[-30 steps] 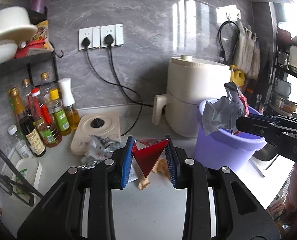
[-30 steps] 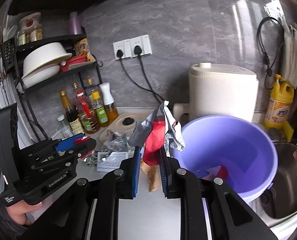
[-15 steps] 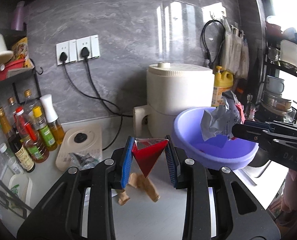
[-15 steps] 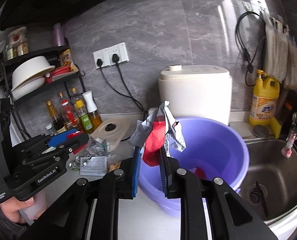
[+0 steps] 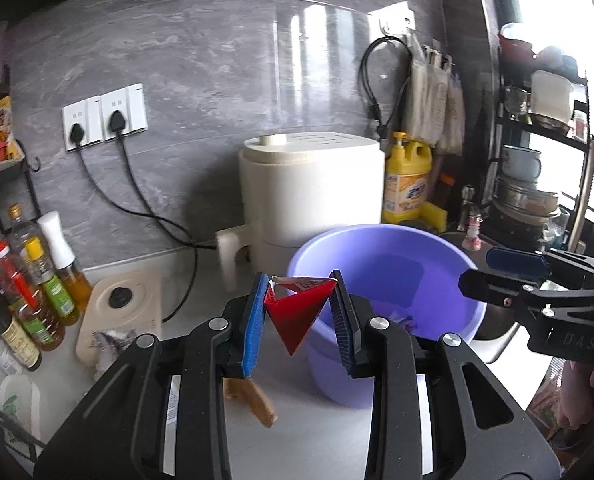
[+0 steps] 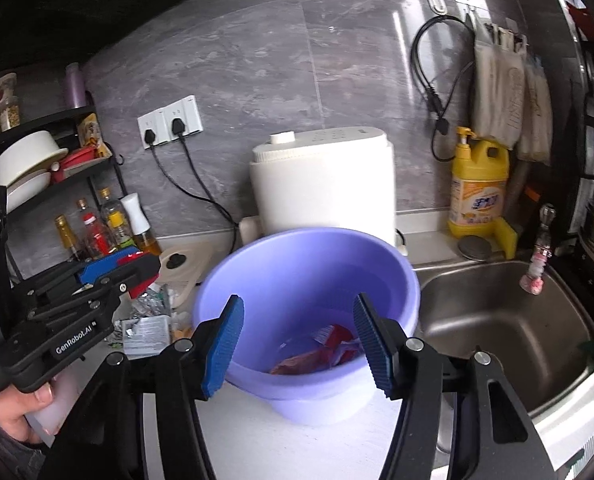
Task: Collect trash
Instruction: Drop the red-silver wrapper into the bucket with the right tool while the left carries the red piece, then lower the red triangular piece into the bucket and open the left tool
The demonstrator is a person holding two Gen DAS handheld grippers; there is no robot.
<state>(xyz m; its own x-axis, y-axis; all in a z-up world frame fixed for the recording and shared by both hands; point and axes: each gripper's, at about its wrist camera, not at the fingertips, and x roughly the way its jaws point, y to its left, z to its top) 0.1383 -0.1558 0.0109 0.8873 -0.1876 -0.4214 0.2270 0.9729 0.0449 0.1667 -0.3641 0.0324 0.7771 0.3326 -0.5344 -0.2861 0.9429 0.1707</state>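
White countertop [image 6: 297, 448] under purple basin [image 6: 309, 276], crumpled wrappers [image 6: 147, 320], white appliance [image 6: 321, 184].

The left gripper [image 5: 299, 314] has its blue-padded jaws closed on a red triangular wrapper [image 5: 297, 316], pinched between both pads. The right gripper [image 6: 297, 344] has its jaws spread wide with nothing between them. In the right wrist view, the person's left hand [image 6: 15, 412] grips the left gripper's black handle from below.
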